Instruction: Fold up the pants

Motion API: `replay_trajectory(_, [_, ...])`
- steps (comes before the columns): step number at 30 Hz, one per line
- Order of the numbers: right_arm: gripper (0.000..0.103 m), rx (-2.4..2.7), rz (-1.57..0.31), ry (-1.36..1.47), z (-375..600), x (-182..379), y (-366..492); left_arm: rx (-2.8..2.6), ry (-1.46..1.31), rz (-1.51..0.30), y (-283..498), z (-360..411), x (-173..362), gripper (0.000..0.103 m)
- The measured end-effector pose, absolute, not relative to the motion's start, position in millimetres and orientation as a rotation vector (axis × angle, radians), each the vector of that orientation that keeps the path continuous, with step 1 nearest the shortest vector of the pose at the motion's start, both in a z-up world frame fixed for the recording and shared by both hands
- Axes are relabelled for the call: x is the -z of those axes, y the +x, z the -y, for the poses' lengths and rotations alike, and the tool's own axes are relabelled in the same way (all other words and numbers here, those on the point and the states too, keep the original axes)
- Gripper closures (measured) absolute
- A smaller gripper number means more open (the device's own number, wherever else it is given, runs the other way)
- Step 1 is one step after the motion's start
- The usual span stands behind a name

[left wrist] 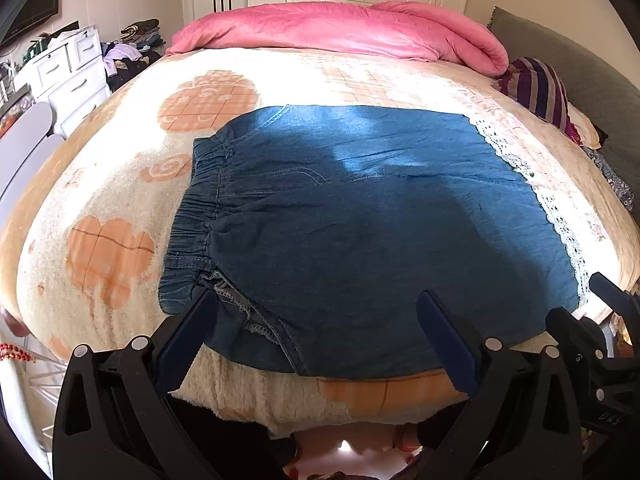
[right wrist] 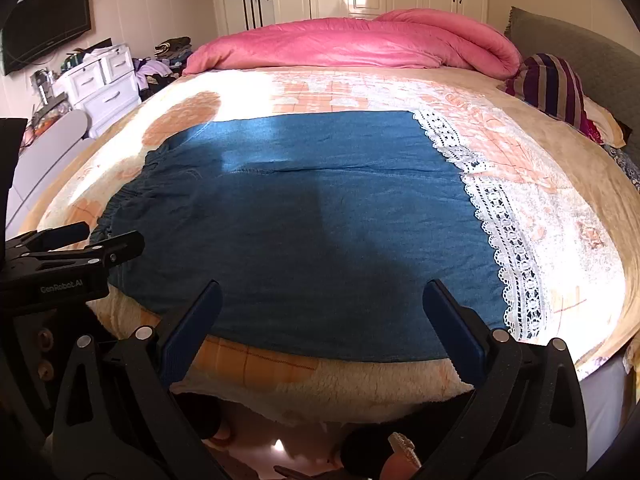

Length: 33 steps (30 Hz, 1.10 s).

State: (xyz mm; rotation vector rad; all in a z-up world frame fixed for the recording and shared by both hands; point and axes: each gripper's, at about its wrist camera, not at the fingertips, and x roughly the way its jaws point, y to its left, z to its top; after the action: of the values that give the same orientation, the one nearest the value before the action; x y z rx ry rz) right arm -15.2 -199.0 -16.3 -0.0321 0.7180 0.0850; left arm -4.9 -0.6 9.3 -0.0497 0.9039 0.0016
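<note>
- While both tools hover at the near edge, the bed [left wrist: 120, 200] fills each view, its cream and orange blanket bare around the garment and a pink duvet [left wrist: 340, 28] bunched along the top of the frame.
- Blue denim pants [left wrist: 360, 220] lie flat across the middle of the frame, long axis running left to right: elastic waistband [left wrist: 196, 216] at the left, lace-trimmed hems [right wrist: 504, 232] at the right.
- At the bottom of its own view, the left tool [left wrist: 316, 332] stands fully spread and holds nothing; its 2 blue pads hang over the near edge of the pants beside the waistband end.
- Likewise wide open and empty, the right tool [right wrist: 320, 320] sits at the bottom of its view, over the near edge close to the lace.
- My reading: each tool is nearest its own end, so the near long edge could be lifted and carried toward the top of the frame.
</note>
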Motion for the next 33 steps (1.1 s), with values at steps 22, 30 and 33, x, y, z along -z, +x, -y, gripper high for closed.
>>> replay_trajectory(22, [0.008, -0.083, -0.721, -0.037, 196.7, 16.8, -19.6, 0.009, -0.053, -0.892, -7.6, 1.8, -13.2, 0.004])
replay_trajectory(30, [0.008, -0.085, -0.725, -0.043, 194.7, 18.6, -18.6, 0.015, -0.05, -0.889, -7.9, 2.4, -14.0, 0.004])
replay_trajectory(33, [0.008, -0.084, -0.729, -0.048, 193.1, 20.2, -18.5, 0.014, -0.045, -0.889, -6.3, 2.7, -13.9, 0.004])
